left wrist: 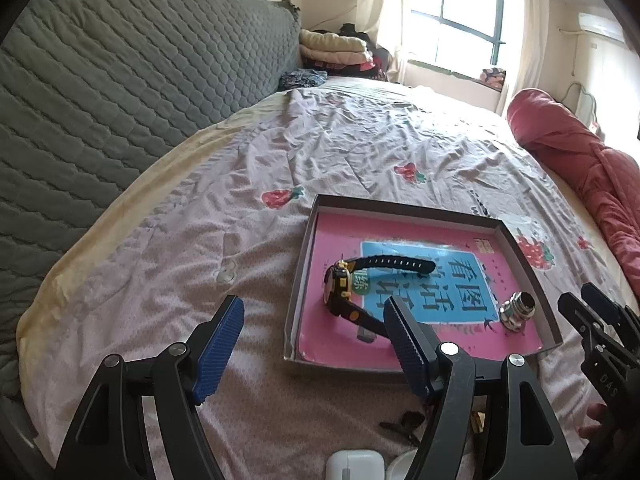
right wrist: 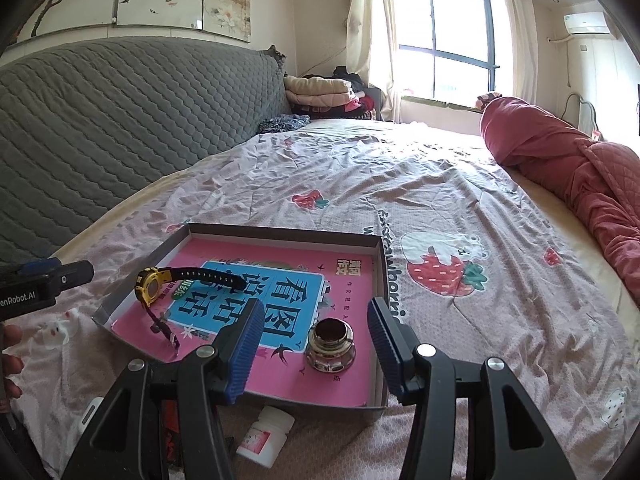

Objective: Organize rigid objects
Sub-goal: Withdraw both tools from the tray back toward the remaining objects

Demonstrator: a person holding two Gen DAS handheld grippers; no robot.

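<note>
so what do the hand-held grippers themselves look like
Both match: the left hand-held gripper and the right hand-held gripper have black angular linkage arms with round silver pivot bolts and ribbed blue pads. White lettering marks their black bodies.

— What sits in the box (right wrist: 378, 280) right now?

— A shallow grey tray on my bed, lined with a pink book cover bearing a blue panel. On it lies the watch (right wrist: 150, 286): yellow and black case tipped on its edge, one black strap reaching toward three o'clock, the other trailing to six.

— And the other piece?

— The small glass bottle (right wrist: 330, 346) with a dark top stands upright at the tray's five o'clock corner, well apart from the watch.
</note>
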